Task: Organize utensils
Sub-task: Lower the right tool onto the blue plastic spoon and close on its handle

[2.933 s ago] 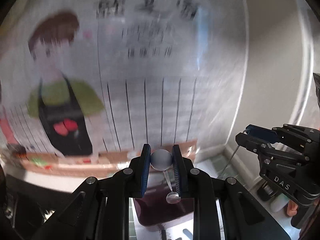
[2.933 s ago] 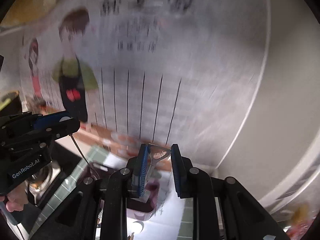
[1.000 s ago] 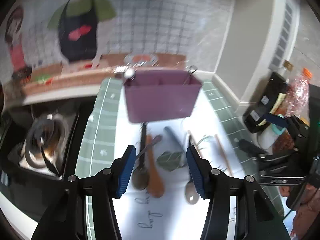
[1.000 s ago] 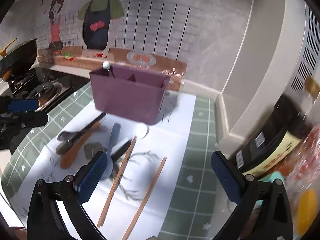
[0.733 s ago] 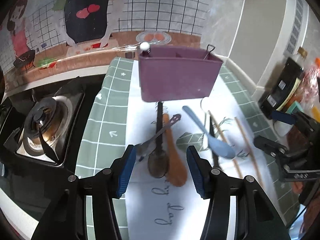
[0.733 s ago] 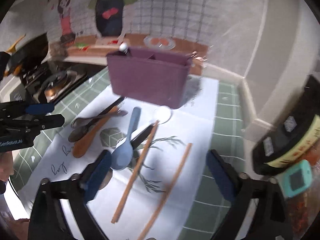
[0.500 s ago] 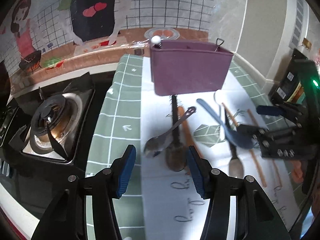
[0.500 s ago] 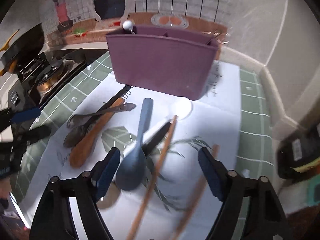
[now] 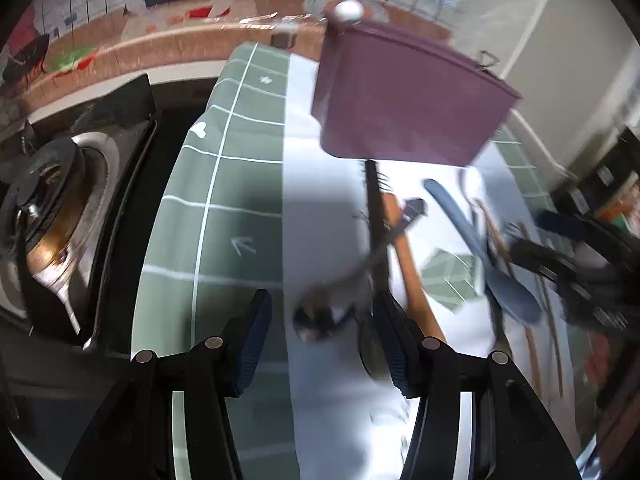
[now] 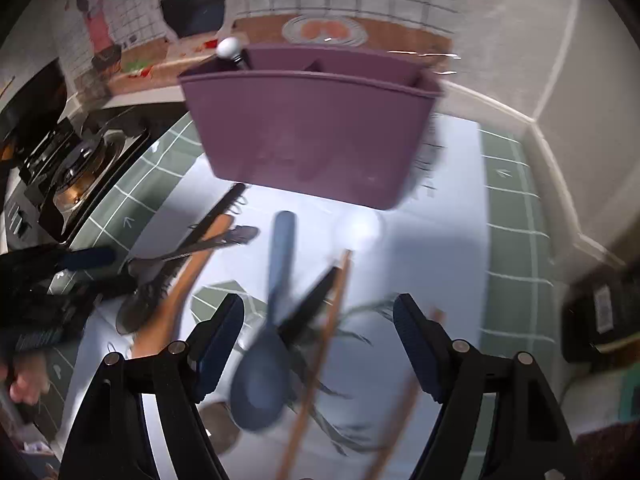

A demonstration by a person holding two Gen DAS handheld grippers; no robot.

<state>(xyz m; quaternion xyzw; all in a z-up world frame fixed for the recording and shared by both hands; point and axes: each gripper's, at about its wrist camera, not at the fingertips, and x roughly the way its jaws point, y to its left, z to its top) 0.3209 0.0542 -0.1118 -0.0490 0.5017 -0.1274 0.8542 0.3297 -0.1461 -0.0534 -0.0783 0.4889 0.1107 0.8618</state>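
A purple utensil holder [image 9: 404,100] [image 10: 312,128] stands at the back of a white mat [image 9: 320,208], with a white-knobbed utensil [image 10: 229,49] in its left compartment. Loose utensils lie in front of it: a metal spoon [image 9: 340,292] [image 10: 192,252], a wooden spoon [image 9: 408,256] [image 10: 184,280], a black-handled spoon [image 9: 376,208], a blue spoon [image 9: 492,264] [image 10: 272,320] and wooden chopsticks [image 10: 320,352]. My left gripper [image 9: 320,344] is open, low over the metal spoon's bowl. My right gripper [image 10: 316,340] is open wide over the blue spoon.
A gas stove [image 9: 48,216] sits left of the green grid mat [image 9: 208,216]. A wall with a cartoon poster runs behind the holder. Dark containers [image 10: 600,316] stand at the right by the wall.
Both grippers let go of the utensils they held over the holder, opened, and came down and forward. They now hang close over the loose utensils.
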